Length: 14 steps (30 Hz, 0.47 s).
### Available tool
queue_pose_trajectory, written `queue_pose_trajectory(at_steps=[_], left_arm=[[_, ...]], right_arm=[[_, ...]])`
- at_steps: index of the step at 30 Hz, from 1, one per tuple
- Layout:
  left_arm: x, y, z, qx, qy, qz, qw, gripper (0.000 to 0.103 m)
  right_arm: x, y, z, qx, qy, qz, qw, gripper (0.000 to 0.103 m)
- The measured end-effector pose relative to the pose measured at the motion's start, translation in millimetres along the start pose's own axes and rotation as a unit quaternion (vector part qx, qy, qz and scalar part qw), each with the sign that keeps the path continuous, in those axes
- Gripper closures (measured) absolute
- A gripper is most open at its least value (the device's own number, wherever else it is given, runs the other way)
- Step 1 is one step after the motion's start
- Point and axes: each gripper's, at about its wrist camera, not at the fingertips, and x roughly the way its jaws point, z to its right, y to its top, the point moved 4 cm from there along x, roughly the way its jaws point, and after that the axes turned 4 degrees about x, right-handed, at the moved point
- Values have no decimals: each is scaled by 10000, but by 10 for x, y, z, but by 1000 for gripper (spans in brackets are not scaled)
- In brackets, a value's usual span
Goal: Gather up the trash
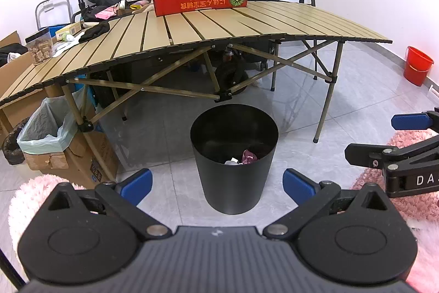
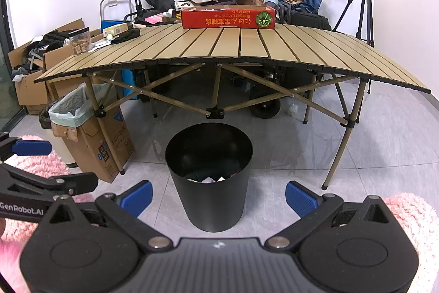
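Left gripper [image 1: 217, 187] and right gripper [image 2: 218, 198] are level, side by side, both spread wide and empty; black bin [image 1: 234, 155] (trash inside) stands at 12 o'clock

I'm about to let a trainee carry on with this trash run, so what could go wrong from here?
1. Both the left gripper and the right gripper are open and empty; reaching together, they might collide.
2. The black bin stands free on smooth tile, so a nudge could tip it.
3. The red box and snack jar on the slatted table might be mistaken for trash.
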Motion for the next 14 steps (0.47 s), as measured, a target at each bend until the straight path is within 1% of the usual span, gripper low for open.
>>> queue_pose_trajectory(at_steps=[14], left_arm=[[6, -10, -14, -6, -45, 6, 10000, 0]], right_arm=[[10, 16, -4, 7, 4, -19, 10000, 0]])
